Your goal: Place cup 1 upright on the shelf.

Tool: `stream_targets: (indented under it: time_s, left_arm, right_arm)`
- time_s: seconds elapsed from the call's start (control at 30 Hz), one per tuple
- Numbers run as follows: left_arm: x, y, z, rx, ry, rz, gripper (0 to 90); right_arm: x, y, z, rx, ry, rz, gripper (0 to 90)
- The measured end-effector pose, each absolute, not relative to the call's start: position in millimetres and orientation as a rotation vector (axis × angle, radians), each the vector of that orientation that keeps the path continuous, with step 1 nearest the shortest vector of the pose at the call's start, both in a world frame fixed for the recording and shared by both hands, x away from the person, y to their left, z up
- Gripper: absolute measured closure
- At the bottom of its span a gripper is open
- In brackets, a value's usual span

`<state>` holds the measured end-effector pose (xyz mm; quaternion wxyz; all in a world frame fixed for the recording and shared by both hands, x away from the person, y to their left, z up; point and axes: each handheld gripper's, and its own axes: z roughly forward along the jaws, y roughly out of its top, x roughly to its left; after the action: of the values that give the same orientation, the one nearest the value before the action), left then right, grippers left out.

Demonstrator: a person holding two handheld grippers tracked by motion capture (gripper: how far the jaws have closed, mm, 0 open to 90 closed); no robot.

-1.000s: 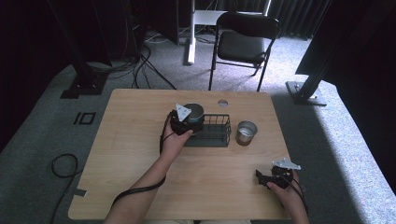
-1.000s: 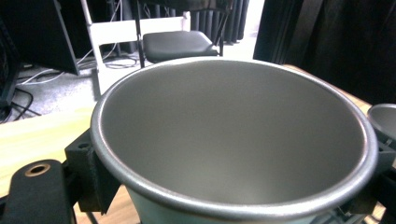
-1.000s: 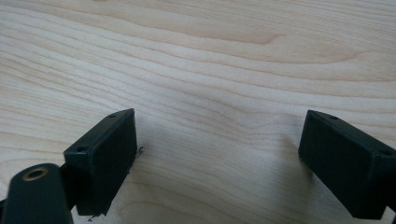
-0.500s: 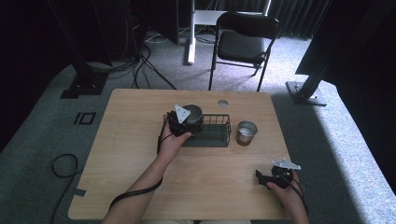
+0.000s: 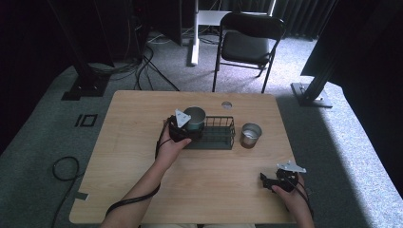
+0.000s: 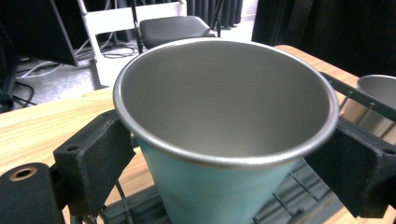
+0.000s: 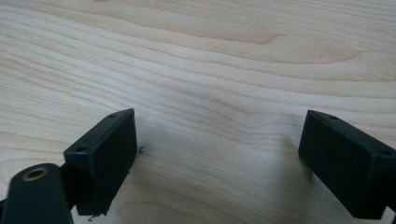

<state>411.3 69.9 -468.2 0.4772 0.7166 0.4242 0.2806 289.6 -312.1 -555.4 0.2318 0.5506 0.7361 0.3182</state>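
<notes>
Tapered steel cup [image 6: 224, 121], teal outside

Black folding chair [image 5: 249, 45] beyond wooden table [image 5: 142, 190]

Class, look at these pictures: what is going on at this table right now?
A person works at a wooden table with a gripper in each hand. The left gripper is clamped on a teal metal cup, holding it at the left end of a black wire basket. A second, silver cup stands on the table just right of the basket. The right gripper rests near the table's front right corner, jaws open over bare wood.
</notes>
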Motion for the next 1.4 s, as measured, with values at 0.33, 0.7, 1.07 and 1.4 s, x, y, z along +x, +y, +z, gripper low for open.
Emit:
stream_targets:
  time_s: [0.33, 0.7, 1.07, 1.4]
  left_arm:
    - [402, 79, -465, 1.761, 1.027, 0.675, 10.0]
    - [385, 94, -464, 1.770, 1.019, 0.653, 9.9]
    - [371, 117, -466, 1.793, 1.014, 0.668, 10.0]
    - [360, 137, -472, 1.791, 1.035, 0.663, 10.0]
  right_arm:
    - [290, -312, -555, 1.513, 2.023, 0.875, 11.1]
    - [290, -312, -555, 1.511, 2.023, 0.874, 11.1]
    - [290, -312, -555, 1.515, 2.022, 0.875, 11.1]
    - [290, -312, -555, 1.514, 2.023, 0.875, 11.1]
